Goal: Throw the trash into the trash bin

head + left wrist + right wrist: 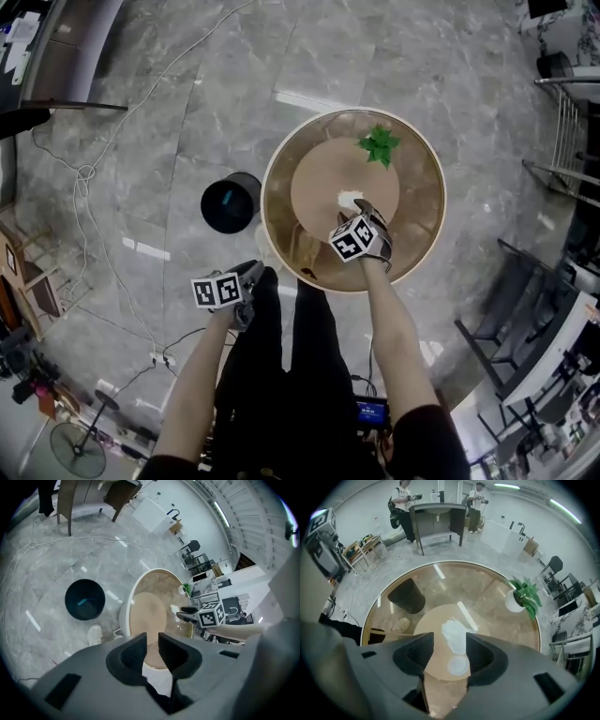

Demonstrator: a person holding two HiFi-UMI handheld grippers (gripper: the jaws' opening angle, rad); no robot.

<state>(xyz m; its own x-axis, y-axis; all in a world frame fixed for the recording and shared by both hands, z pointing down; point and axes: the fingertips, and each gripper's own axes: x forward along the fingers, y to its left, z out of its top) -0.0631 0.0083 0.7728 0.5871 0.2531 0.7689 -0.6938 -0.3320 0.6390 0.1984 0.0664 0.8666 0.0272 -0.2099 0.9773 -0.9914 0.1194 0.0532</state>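
Left gripper (150,641): low at near left, off the surface, beside the person's black trousers (281,375). Fingers narrow, with a slim gap and nothing in it.

Right gripper (450,641): over the near part of the round glass surface (427,234), pointing steeply down. Fingers wide apart, pressing on nothing.

Small round white disc (458,665) lies on the surface, in line with the gap. Crumpled white paper (454,634) sits just beyond it on the tan centre panel, framed by the fingers but not gripped.

Potted green plant (379,145) stands at the far side of the surface.

Black trash bin (231,202) stands upright on the grey marble floor (422,56), just left of the surface, mouth open.

Cables (89,173) trail across the floor at far left.
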